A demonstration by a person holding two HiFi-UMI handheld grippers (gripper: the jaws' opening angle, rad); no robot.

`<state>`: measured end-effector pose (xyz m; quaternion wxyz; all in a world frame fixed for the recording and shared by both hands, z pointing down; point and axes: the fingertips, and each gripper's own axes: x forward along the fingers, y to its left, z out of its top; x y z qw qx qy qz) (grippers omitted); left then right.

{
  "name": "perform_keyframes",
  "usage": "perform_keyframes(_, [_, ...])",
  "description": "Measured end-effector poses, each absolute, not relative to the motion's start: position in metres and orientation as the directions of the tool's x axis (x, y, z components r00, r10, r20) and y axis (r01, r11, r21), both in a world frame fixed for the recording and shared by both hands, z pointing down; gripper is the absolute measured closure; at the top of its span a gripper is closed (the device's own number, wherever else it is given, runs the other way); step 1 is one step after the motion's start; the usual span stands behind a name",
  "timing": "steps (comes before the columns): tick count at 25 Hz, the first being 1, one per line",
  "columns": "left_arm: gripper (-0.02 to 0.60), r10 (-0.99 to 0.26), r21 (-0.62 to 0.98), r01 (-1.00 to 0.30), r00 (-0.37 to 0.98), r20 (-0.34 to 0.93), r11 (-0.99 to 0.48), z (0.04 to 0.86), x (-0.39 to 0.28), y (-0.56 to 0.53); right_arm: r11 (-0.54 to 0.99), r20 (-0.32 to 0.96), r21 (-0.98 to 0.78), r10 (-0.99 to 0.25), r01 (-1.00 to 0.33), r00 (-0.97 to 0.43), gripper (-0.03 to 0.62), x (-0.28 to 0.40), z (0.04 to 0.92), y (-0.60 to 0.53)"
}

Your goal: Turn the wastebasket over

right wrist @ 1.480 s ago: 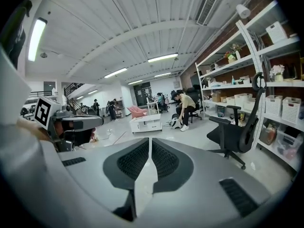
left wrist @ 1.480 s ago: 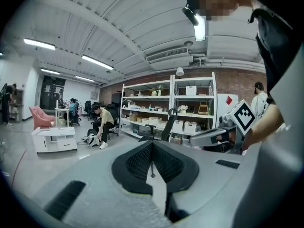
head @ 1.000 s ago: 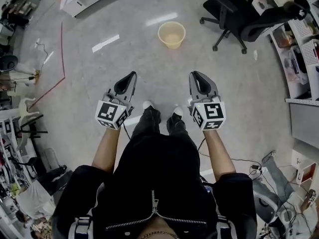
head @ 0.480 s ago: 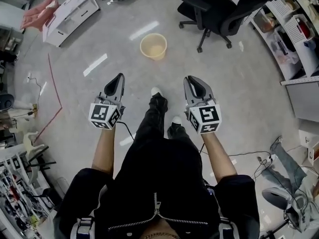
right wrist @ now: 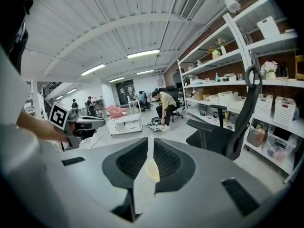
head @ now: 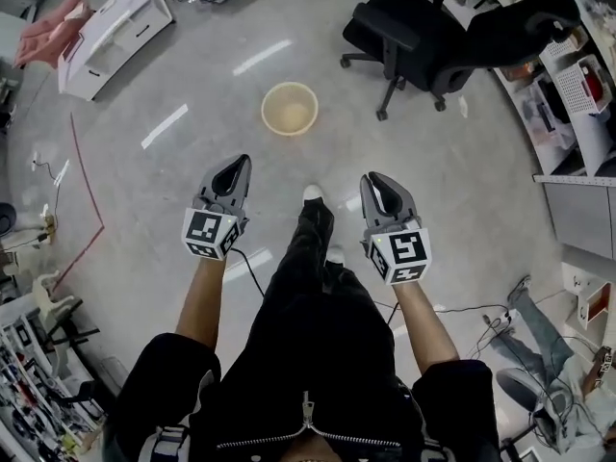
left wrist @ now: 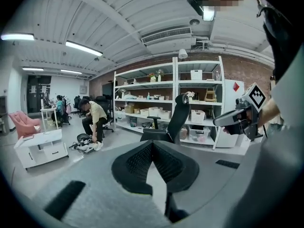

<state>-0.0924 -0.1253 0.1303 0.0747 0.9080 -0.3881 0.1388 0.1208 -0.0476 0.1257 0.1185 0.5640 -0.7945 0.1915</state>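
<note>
Walking forward, you've drawn nearer the floor (head: pixel 192 85) ahead, where an office chair (head: pixel 423 37) stands beside the upright wastebasket (head: pixel 289 108). The wastebasket sits well ahead of both tools. Your left tool (head: pixel 237 164) is fully closed and empty; your right tool (head: pixel 376 181) is all but closed, also empty.

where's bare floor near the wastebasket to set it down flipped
Bare floor rings the wastebasket, widest on its left, out to the white cabinet and the red line. The near strip up to the shoe is free. Crowded right: office chair, shelves, cables.
</note>
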Motion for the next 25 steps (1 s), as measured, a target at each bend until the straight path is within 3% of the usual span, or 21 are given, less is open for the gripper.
perform_keyframes(9, [0.577, -0.572, -0.013, -0.614, 0.726, 0.381, -0.789, 0.215, -0.061, -0.249, 0.327, 0.436, -0.188, -0.817, -0.926, -0.377, 0.562, 0.104, 0.172, -0.184])
perform_keyframes(14, [0.577, -0.582, 0.009, -0.615, 0.749, 0.317, -0.788, 0.275, -0.046, -0.281, 0.342, 0.399, -0.157, -0.836, -0.926, -0.376, 0.562, 0.101, 0.214, -0.223])
perform_keyframes(18, [0.577, -0.609, 0.024, -0.639, 0.743, 0.279, -0.769, 0.341, -0.053, -0.288, 0.407, 0.397, -0.124, -0.815, -0.905, -0.421, 0.562, 0.082, 0.28, -0.237])
perform_keyframes(25, [0.575, -0.555, -0.041, -0.577, 0.762, 0.334, -0.816, 0.509, -0.048, -0.277, 0.435, 0.378, -0.123, -0.811, -0.892, -0.448, 0.562, 0.07, 0.419, -0.231])
